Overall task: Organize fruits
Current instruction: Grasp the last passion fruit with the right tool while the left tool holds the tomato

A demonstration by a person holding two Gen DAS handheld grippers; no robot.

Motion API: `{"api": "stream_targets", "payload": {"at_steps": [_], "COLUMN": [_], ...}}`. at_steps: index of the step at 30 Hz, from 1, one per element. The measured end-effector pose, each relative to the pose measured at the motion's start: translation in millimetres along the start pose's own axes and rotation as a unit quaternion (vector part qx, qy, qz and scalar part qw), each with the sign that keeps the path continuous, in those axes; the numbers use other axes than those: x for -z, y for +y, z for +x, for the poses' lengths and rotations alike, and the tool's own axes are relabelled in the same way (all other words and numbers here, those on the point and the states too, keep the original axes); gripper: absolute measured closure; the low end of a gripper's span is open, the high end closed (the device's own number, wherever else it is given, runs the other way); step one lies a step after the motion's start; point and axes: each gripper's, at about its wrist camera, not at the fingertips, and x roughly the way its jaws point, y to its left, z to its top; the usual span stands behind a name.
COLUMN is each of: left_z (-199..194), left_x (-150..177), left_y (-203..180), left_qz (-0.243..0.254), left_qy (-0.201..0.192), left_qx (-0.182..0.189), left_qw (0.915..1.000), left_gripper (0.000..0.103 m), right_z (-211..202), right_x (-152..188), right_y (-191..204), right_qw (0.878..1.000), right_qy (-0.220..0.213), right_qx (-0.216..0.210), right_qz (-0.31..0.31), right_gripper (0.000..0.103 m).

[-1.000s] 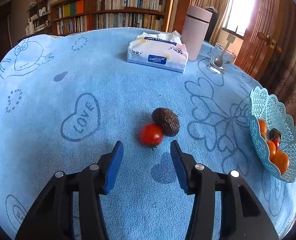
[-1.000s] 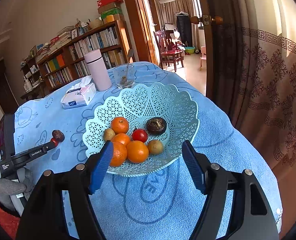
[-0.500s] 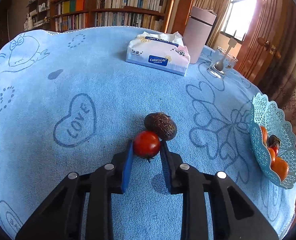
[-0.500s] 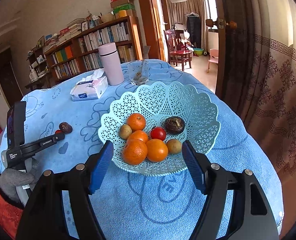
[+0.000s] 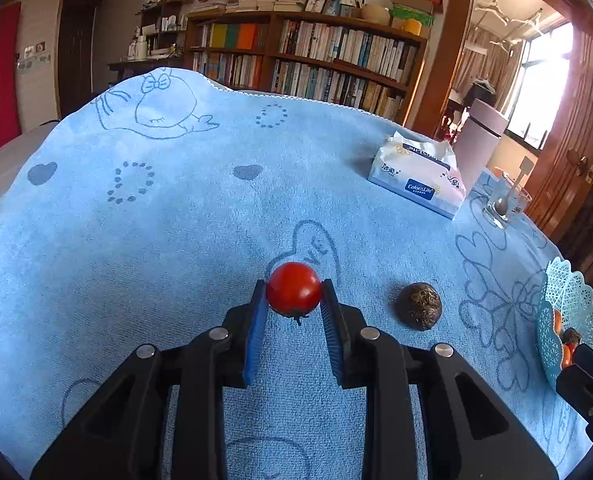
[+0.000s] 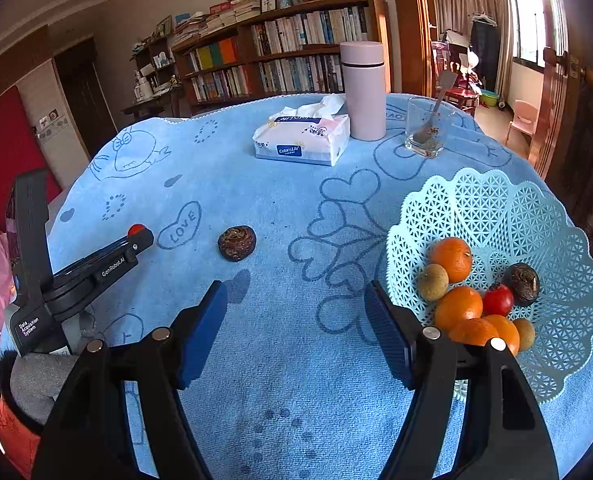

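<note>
L gripper (image 5: 293, 300) fingers pinch the cherry tomato (image 5: 293, 289) just off the blue-clothed surface (image 5: 176, 240), R gripper (image 6: 296, 320) fingers spread w/ nothing between; risk: smooth round tomato squirts out or bursts en route to basket (image 6: 536, 216), or dark fruit (image 6: 237, 243) gets nudged.

Table (image 6: 296, 360) w/ blue towel cover (image 5: 176, 220), printed w/ hearts, "LOVE", cartoon figure. Tissue pack (image 6: 302, 140) near far edge, blue label facing front. Pink flask (image 6: 362, 90) upright just beside it, toward far right corner. Clear glass (image 6: 428, 132) w/ spoon (image 6: 436, 104) inside, near flask, closer to right edge. Bookshelf (image 5: 308, 60) behind table, full of books; boxes & stacked books on top. Wooden door (image 5: 576, 140) at right, bright window (image 5: 544, 92) beyond.
</note>
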Motion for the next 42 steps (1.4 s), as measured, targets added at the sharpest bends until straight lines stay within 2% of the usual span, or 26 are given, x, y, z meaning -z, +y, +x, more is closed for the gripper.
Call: {"api": "stream_targets", "payload": {"at_steps": [5,12,22,24,26,42], "left_z": [-1,6,7,7,7,2], "left_x": [1,3,4,4,4,7], "left_y": [7,14,14,14,13,3], "left_qz": [-0.017,-0.036,-0.036,-0.036,-0.036,-0.019], "left_qy": [-0.003,0.006,0.007,0.006,0.006,0.001], "left_qx": [-0.011,-0.014,-0.013,-0.012,-0.012,-0.002], "left_qw": [0.9998,0.9992,0.9992,0.9993,0.9993,0.9998], "left_gripper": [0.076,0.076,0.076,0.076,0.076,0.076], "right_z": [42,92,131,132,131,75], "right_x": [-17,-30,-35,-34,-34,-38], "right_y": [27,41,48,49,49,34], "right_qw": [0.999,0.996,0.994,0.994,0.994,0.998], "right_qy": [0.034,0.069,0.099,0.097,0.097,0.048], "right_qx": [-0.035,-0.034,-0.019,-0.012,-0.01,0.005], "right_qz": [-0.023,-0.036,-0.045,-0.052,-0.055,-0.04], "right_gripper": [0.03,0.032,0.049,0.053,0.063,0.067]}}
